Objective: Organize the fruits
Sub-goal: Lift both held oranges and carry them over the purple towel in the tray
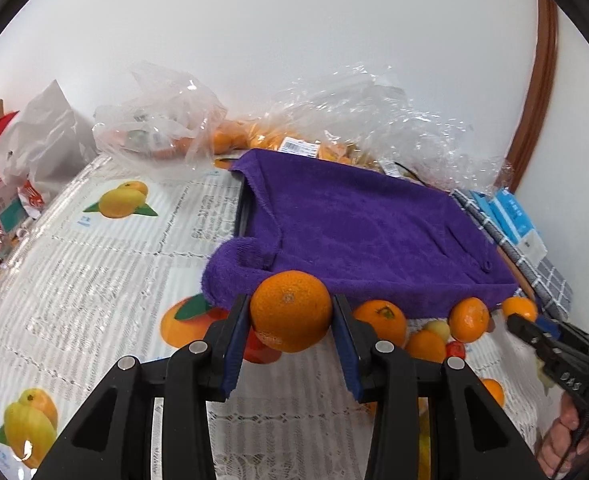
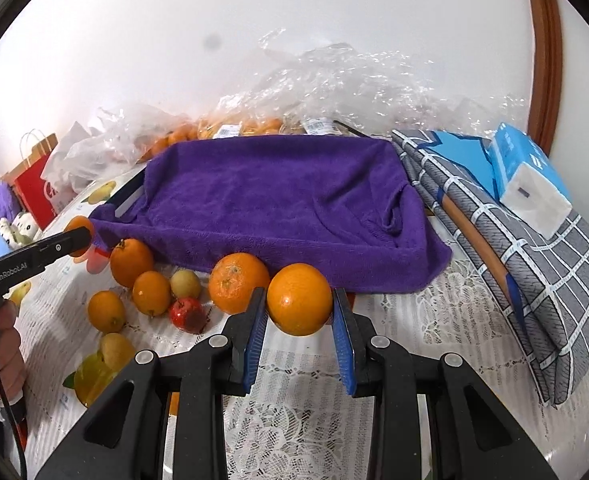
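The left claw (image 1: 291, 320) is clamped on an orange (image 1: 290, 311); both blue pads press its sides, and the fruit sits at the near left corner of the purple towel (image 1: 358, 232). The right claw (image 2: 299, 312) is likewise clamped on a second orange (image 2: 299, 298), held just in front of the towel's near edge. Whether either orange is clear of the tabletop (image 2: 414, 320) cannot be told from these views.

The towel drapes over a shallow rectangular tray, of which only a dark rim (image 1: 241, 212) shows at the left side. No fruit lies on the towel.

Loose fruit remains on the tabletop along the towel's near edge, between the two claws: a large orange (image 2: 238, 282) just beside the right claw's load, three smaller oranges (image 2: 131, 262) (image 2: 151, 293) (image 2: 106, 311), a pale yellow-green fruit (image 2: 185, 283), a small red apple (image 2: 187, 314) and a yellow fruit (image 2: 117, 350) nearer the camera.

Clear plastic bags (image 2: 334, 84) holding more oranges stand behind the tray against the wall. A folded checked cloth (image 2: 534, 272) with a tissue pack (image 2: 530, 184) on it lies to the right.

Progress assessment: the task appears to be at an early stage. Two oranges are gripped; none is placed. If the towel-lined tray is the destination, the held pair and all loose fruit are still to be transferred.
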Motion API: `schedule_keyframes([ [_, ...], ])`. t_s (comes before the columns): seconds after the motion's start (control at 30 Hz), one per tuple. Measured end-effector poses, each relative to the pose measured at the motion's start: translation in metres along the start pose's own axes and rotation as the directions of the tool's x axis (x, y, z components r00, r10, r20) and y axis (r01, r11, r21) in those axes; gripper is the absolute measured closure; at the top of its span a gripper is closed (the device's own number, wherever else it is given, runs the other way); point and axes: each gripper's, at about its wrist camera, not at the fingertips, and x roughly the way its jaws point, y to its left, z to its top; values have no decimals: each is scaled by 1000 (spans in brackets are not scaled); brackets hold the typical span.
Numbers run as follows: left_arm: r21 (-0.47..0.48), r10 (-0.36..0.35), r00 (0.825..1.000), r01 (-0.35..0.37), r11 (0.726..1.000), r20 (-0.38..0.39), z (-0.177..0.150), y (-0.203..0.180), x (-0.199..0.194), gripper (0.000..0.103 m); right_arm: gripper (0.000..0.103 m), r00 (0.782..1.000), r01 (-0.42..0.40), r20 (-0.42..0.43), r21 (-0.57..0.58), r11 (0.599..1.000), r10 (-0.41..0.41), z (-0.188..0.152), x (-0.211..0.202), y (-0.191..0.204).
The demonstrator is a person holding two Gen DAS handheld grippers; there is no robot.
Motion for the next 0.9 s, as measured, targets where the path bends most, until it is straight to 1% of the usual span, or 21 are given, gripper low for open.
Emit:
schedule_keyframes([
  [0.07,18,31,1000,-31,999,2,5,-3,-2,65,71,1000,13,8,12,1000,-13,5,-5,-1],
  [0.1,23,28,1000,-28,999,11,11,-6,-5,65,71,1000,21,15,10,1000,-21,9,-8,0],
  [0.2,14,-30,998,29,999,48,34,-13,-11,65,71,998,42,56,-12,999,-42,28,-18,3],
  [0.27,11,-40,997,40,999,72,49,-18,-9,65,71,996,48,82,-18,999,-47,42,-21,5],
  [0.33,-5,-52,994,52,999,97,69,-23,-3,65,71,992,47,115,-15,999,-45,59,-22,6],
  [0.4,-36,-70,992,75,997,105,86,-26,8,65,71,989,35,141,-10,999,-34,72,-17,8],
  [0.47,-61,-83,990,90,994,114,93,-26,19,65,71,990,37,139,2,999,-37,86,-6,7],
  [0.57,-74,-89,989,99,992,121,90,-23,33,65,71,991,51,121,14,999,-52,94,16,5],
  [0.7,-76,-71,993,79,994,96,74,-15,51,65,71,995,72,75,18,997,-73,86,40,-4],
  [0.8,-104,-83,994,90,991,71,69,-11,65,65,71,995,78,53,32,996,-80,83,46,-12],
  [0.9,-92,-88,995,91,992,43,63,-11,77,65,71,996,72,46,53,996,-74,81,50,-19],
])
